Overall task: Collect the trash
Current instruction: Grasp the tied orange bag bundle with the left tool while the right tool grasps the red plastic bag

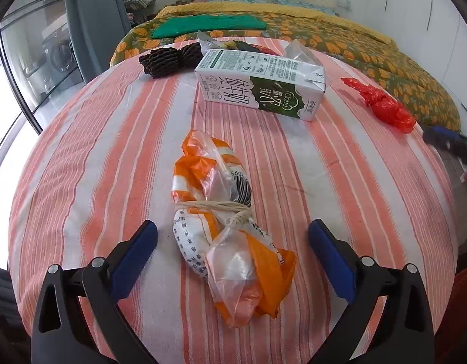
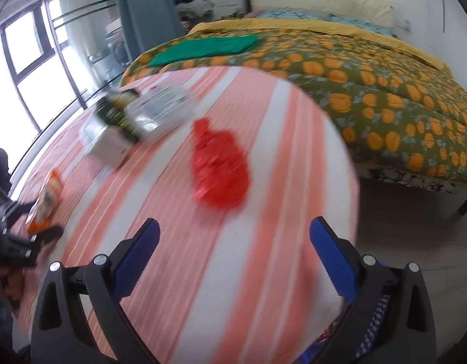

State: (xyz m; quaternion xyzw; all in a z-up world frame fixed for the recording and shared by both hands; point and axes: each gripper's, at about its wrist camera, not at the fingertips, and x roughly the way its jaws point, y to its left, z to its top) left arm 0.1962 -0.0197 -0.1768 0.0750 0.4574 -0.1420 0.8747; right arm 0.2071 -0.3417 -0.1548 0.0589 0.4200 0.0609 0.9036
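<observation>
In the lower centre of the left wrist frame, the orange-and-white plastic bundle (image 1: 230, 236) is lying on the striped tablecloth (image 1: 96, 157), tied round its middle with twine. Its long axis is running from the lower right up toward the upper left of the frame, the crumpled orange end pointing at you. You are holding the left gripper (image 1: 233, 239) with its jaws spread wide, one blue pad on either side of the bundle's near half, neither pad touching it.

Above the bundle, the milk carton (image 1: 260, 83) is lying on its side, its long axis slanting from upper left to lower right. Behind it a dark corrugated bundle (image 1: 169, 59) and a clear plastic bag (image 1: 300, 51) are sitting near the far edge. At the right, the red plastic bag (image 1: 382, 106) is lying crumpled, well apart from the carton.

In the right wrist frame, which is blurring, you are holding the right gripper (image 2: 233, 242) wide apart and empty, with the red plastic bag (image 2: 221, 170) lying just beyond its tips in the centre. The carton (image 2: 118, 133) is showing at upper left, the bed (image 2: 385, 91) behind.
</observation>
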